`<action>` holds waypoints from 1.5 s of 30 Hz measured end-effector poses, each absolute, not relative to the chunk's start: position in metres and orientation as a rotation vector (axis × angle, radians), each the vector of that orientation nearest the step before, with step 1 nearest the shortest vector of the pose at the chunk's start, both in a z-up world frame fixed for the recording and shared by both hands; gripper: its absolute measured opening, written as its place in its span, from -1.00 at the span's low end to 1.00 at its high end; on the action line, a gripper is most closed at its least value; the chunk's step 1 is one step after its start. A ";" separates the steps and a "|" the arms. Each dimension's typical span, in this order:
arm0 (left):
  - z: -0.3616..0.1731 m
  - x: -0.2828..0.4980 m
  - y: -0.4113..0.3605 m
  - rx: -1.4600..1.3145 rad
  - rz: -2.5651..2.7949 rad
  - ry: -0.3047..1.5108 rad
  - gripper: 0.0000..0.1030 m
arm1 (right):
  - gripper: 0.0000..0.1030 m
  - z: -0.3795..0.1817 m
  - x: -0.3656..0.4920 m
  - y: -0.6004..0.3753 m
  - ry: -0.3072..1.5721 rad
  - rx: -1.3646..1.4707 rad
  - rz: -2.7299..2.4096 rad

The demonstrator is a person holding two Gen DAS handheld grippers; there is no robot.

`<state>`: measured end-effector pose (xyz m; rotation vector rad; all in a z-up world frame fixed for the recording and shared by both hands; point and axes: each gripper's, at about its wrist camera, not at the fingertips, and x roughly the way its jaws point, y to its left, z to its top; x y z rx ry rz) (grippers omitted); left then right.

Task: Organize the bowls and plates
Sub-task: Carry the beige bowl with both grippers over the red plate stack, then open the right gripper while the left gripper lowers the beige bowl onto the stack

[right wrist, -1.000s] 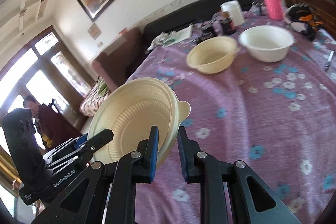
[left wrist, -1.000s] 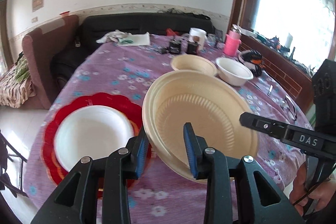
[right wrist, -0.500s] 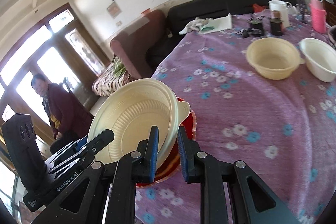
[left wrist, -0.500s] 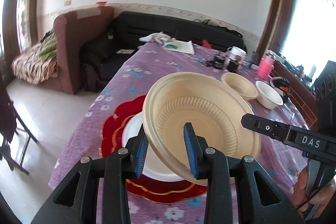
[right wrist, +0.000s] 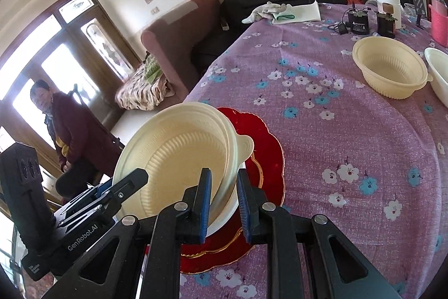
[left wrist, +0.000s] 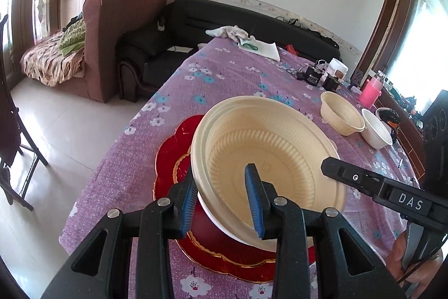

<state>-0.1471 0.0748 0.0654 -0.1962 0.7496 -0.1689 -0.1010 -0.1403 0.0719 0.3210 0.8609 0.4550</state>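
The left wrist view looks forward and down along its own blue-padded black fingers (left wrist: 253, 203), close above the near left corner of the purple flowered worktop (left wrist: 238, 80), facing the black sofa (left wrist: 224, 18) at 12 o'clock. The right wrist view sits equally close at the near edge, angled toward 11 o'clock, where tall glazed wooden doors (right wrist: 64, 55) show. Both share the tilted cream ribbed plastic bowl (left wrist: 268, 156), the scalloped red plate (right wrist: 266, 147) beneath, and the far cream bowl (right wrist: 389, 69).
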 end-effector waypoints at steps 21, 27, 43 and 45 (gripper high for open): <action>0.063 -0.148 0.087 -0.232 -0.141 0.747 -0.22 | -0.57 0.062 -0.098 -0.144 0.885 0.343 0.471; 0.070 -0.153 0.093 -0.240 -0.121 0.719 -0.11 | -0.57 0.071 -0.106 -0.158 0.853 0.374 0.477; 0.099 -0.181 0.023 -0.067 -0.187 0.611 0.16 | -0.57 0.066 -0.124 -0.232 0.812 0.506 0.390; 0.101 -0.185 0.009 -0.044 -0.213 0.604 0.19 | -0.57 0.064 -0.124 -0.245 0.809 0.529 0.375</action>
